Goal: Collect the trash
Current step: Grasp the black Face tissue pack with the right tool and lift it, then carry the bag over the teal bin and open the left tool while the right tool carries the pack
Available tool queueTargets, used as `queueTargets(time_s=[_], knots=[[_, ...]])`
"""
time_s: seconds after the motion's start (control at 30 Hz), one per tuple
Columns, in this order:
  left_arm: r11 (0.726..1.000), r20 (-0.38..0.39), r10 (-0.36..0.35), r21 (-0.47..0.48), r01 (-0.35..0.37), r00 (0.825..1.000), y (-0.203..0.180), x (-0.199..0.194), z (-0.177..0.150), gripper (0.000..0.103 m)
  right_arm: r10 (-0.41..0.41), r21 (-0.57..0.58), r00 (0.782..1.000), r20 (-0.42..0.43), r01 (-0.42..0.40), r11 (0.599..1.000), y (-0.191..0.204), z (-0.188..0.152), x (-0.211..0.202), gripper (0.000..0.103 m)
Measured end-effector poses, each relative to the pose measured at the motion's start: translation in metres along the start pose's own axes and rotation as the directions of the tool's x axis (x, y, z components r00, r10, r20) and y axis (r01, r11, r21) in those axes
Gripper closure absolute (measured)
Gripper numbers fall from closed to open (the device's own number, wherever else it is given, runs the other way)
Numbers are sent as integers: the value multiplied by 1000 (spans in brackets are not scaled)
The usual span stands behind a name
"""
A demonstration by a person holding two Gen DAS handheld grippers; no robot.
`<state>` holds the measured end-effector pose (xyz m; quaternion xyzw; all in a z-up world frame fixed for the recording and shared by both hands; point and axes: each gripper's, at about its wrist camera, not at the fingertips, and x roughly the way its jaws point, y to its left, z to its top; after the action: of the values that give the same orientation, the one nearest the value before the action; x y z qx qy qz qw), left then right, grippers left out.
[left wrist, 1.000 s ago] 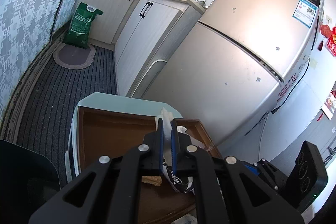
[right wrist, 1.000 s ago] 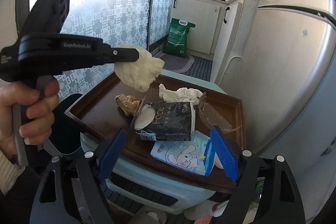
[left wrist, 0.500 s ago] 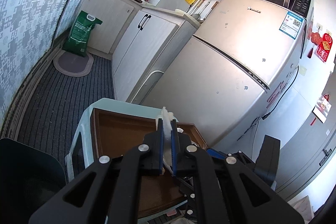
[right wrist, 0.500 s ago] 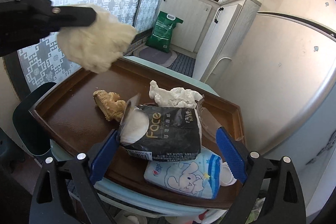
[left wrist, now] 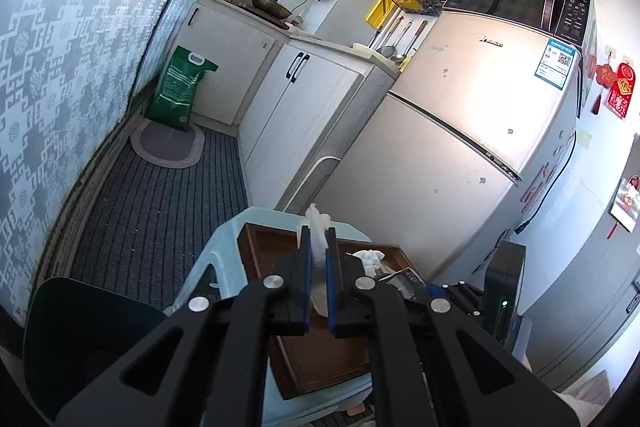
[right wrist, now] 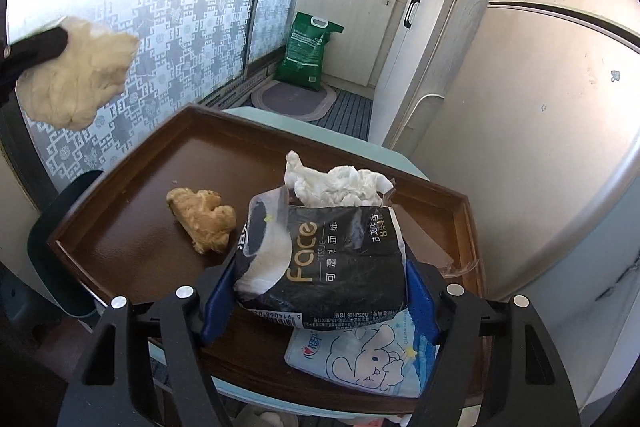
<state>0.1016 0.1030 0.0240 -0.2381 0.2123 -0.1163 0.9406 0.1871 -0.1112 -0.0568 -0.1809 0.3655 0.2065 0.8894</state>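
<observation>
My left gripper [left wrist: 318, 259] is shut on a crumpled white tissue wad [left wrist: 317, 227], held up and to the left of the brown tray [right wrist: 132, 223]; the wad also shows in the right wrist view [right wrist: 76, 71]. My right gripper [right wrist: 316, 291] is open, its blue pads on either side of a black "Face" tissue pack [right wrist: 328, 259] at the tray's near edge, not visibly squeezing it. On the tray lie a piece of ginger [right wrist: 202, 215], a crumpled white tissue [right wrist: 336, 179], a clear plastic wrapper [right wrist: 444, 251] and a light blue wipes pack [right wrist: 360, 359] under the black pack.
The tray sits on a pale blue stool [left wrist: 224, 255]. A dark bin [left wrist: 92, 331] stands left of the stool. A fridge [left wrist: 460, 147] is at the right, white cabinets [left wrist: 296, 107] and a green bag [left wrist: 180, 87] lie beyond on the striped floor.
My left gripper has carried the tissue wad up and leftward, away from the tray. My right gripper has moved forward until its open pads flank the black tissue pack.
</observation>
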Motion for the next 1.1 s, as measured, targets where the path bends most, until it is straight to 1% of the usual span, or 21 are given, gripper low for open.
queueTargets(time_s=[0.2, 0.37, 0.5, 0.6, 0.63, 0.73, 0.8, 0.9, 1.0, 1.1], knots=[[995, 8, 89, 38, -89, 996, 17, -16, -1, 96, 44, 40, 997, 57, -47, 998, 4, 17, -23, 30], [985, 15, 162, 54, -163, 987, 34, -32, -4, 96, 135, 75, 985, 104, -143, 987, 19, 35, -37, 30], [974, 16, 219, 53, -220, 976, 50, -46, -5, 96, 235, 101, 963, 133, -249, 963, 38, 48, -44, 30], [956, 2, 284, 74, -284, 959, 61, -51, -9, 96, 291, 105, 947, 138, -306, 946, 57, 58, -44, 30], [950, -14, 305, 75, -303, 952, 66, -51, -11, 96, 312, 110, 940, 138, -328, 938, 63, 60, -43, 30], [935, -83, 354, 65, -349, 932, 83, -46, -19, 96, 374, 127, 919, 128, -389, 913, 80, 68, -39, 30], [922, -136, 387, 70, -381, 912, 96, -41, -26, 96, 408, 130, 905, 119, -422, 897, 93, 72, -36, 30], [909, -194, 417, 79, -410, 888, 111, -39, -37, 96, 438, 124, 893, 101, -448, 885, 113, 76, -31, 30], [892, -232, 452, 83, -445, 861, 125, -40, -44, 96, 468, 119, 881, 75, -474, 873, 132, 79, -26, 30], [883, -274, 466, 83, -462, 841, 135, -39, -49, 96, 499, 124, 866, 47, -500, 857, 142, 80, -21, 30]])
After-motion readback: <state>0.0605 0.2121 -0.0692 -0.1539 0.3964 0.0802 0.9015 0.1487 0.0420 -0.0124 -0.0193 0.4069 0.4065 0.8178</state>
